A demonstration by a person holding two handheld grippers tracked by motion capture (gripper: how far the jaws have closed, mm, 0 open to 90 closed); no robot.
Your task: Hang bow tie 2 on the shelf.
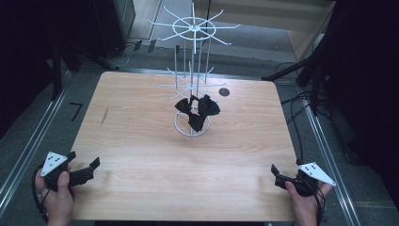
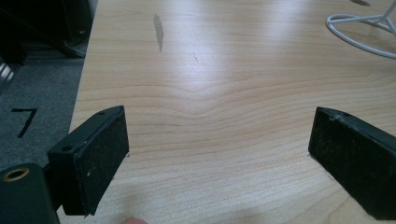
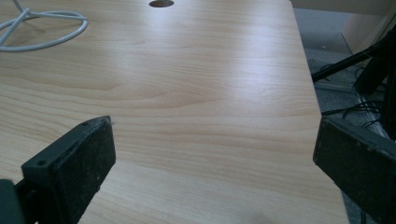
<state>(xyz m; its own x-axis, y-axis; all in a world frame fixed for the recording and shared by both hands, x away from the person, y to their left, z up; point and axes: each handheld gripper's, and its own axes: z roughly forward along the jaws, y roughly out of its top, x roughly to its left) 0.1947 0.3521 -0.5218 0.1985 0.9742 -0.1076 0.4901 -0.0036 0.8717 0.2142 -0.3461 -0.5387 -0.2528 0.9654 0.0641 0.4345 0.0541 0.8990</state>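
I judge the soft, light black fabric bow ties (image 1: 197, 112) on the white wire rack (image 1: 192, 70) best pinched at the centre knot; both hand-held grippers, left (image 1: 92, 167) and right (image 1: 275, 173), rest released on the surface (image 1: 141, 141).

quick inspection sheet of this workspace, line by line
surface: light wooden table, a dark streak toward its left side, a round hole near the far edge
job's things: white wire rack upright at the table's middle, ring base resting on the wood; black bow ties hang low on it, above the base
clutter: nothing seen
grippers: left gripper at the near left corner, jaws wide apart, holding nothing; right gripper at the near right corner, jaws wide apart, holding nothing; both far from the rack
cables: black cables on the floor right of the table
surroundings: grey floor with a black 7 mark on the left, metal rails along both sides, dark stands behind
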